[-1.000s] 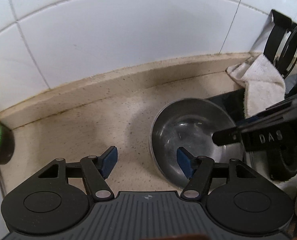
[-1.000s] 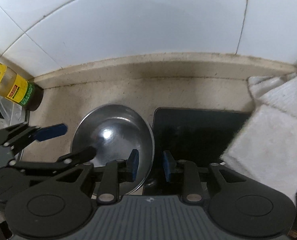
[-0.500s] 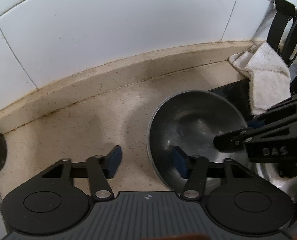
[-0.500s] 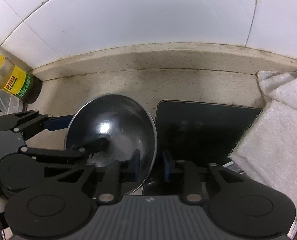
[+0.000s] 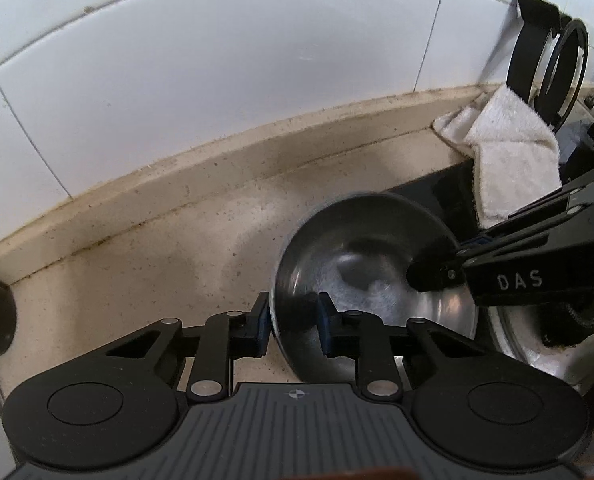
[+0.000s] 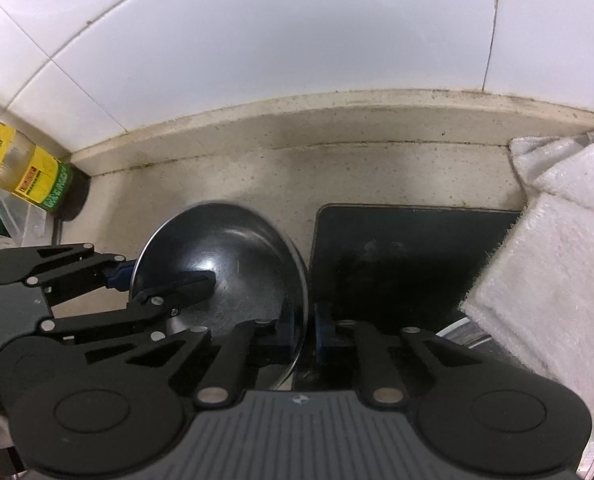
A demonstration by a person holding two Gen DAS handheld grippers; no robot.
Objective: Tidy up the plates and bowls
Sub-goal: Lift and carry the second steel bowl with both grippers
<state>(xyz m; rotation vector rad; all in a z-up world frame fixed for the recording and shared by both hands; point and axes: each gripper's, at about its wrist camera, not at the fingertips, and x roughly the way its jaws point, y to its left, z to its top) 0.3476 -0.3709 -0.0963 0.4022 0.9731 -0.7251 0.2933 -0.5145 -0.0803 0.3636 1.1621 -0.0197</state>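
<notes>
A steel bowl (image 5: 373, 272) sits on the beige counter beside the tiled wall. My left gripper (image 5: 293, 328) is closing on the bowl's left rim, with one blue pad outside the wall and one inside, both pressing on it. My right gripper (image 6: 303, 332) is closing on the opposite rim, and its pads pinch the thin edge. The right wrist view shows the bowl (image 6: 225, 272) tipped, with the left gripper (image 6: 159, 278) astride its far side. In the left wrist view the right gripper (image 5: 453, 256) reaches in from the right.
A black mat (image 6: 409, 264) lies right of the bowl, with a white towel (image 6: 557, 260) draped over its right end. A yellow-labelled bottle (image 6: 21, 164) stands at the left by the wall. Another steel dish (image 5: 537, 344) and a black ring holder (image 5: 553, 68) are at the right.
The left jaws have gone from wide apart to pressed on the bowl's left rim. The right jaws have narrowed onto the right rim. The bowl has tipped.
</notes>
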